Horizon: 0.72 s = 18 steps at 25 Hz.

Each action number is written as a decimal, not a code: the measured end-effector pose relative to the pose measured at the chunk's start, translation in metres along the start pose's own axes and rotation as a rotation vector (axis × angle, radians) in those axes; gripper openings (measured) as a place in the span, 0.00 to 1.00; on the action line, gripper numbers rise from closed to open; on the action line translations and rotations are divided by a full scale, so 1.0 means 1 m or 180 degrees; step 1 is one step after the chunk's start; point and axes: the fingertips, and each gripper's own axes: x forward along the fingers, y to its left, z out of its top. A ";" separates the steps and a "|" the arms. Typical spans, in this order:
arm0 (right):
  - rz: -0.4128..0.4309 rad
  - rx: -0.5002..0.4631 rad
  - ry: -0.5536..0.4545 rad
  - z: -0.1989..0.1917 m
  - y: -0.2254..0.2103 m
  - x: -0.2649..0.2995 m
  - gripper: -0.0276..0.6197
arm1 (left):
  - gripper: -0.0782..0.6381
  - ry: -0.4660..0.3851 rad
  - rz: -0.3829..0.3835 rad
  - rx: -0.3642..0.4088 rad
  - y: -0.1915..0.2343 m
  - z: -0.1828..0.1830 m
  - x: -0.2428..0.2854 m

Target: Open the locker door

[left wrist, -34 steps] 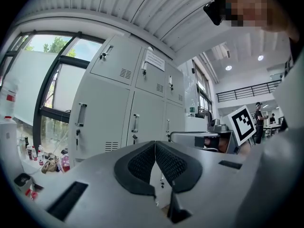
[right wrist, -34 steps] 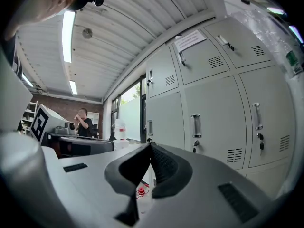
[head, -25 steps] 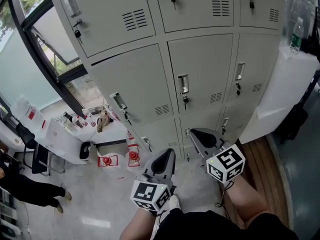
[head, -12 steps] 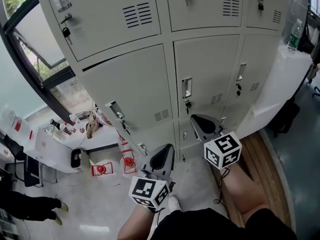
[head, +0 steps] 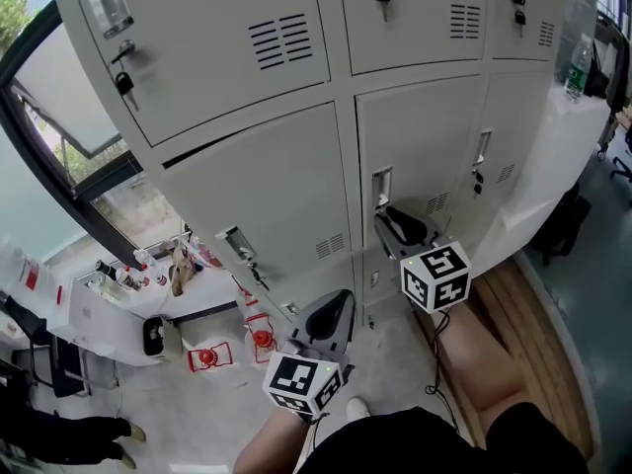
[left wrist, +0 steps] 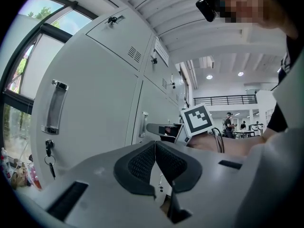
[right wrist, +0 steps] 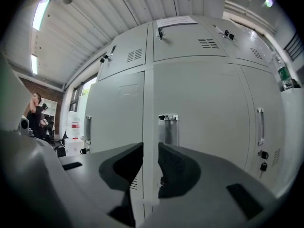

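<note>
A wall of grey lockers fills the head view. The middle locker door (head: 434, 136) has a recessed metal handle (head: 381, 188) with a key hanging under it. My right gripper (head: 387, 215) has its tips just below that handle, close to the door. In the right gripper view the handle (right wrist: 168, 129) shows straight ahead past the right gripper (right wrist: 150, 158); its jaws are opening, with nothing between them. My left gripper (head: 334, 309) hangs lower, away from the doors, and in its own view the left gripper (left wrist: 155, 151) is shut and holds nothing.
The neighbouring left door (head: 257, 196) shows a dark gap along its top edge and carries its own handle (head: 237, 242). A water bottle (head: 576, 72) stands on a white cabinet at the right. Red items (head: 210, 355) lie on the floor at lower left.
The right gripper has risen and moved in towards the middle locker's handle. The lockers have come closer in the head view. The left gripper stays low.
</note>
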 end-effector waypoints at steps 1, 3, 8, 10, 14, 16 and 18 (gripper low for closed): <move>-0.0054 -0.0016 0.0017 0.000 -0.003 0.005 0.29 | 0.13 0.0010 -0.0017 0.0002 0.003 0.000 0.001; -0.0162 -0.0057 0.0056 -0.001 -0.007 0.015 0.34 | 0.13 0.0029 -0.0040 -0.0004 0.010 -0.002 0.001; -0.0346 -0.0125 0.0130 -0.002 -0.011 0.035 0.38 | 0.13 0.0061 -0.0078 -0.0042 0.024 -0.005 0.003; -0.0415 -0.0148 0.0149 -0.002 -0.012 0.040 0.39 | 0.13 0.0068 -0.0083 -0.0063 0.030 -0.007 0.003; -0.0551 -0.0144 0.0192 -0.003 -0.014 0.049 0.39 | 0.13 0.0075 -0.0087 -0.0106 0.040 -0.010 0.002; -0.0591 -0.0094 0.0207 -0.004 -0.016 0.052 0.36 | 0.13 0.0074 -0.0094 -0.0124 0.043 -0.010 0.003; -0.0596 -0.0053 0.0216 -0.005 -0.017 0.055 0.35 | 0.13 0.0078 -0.0102 -0.0139 0.046 -0.012 0.003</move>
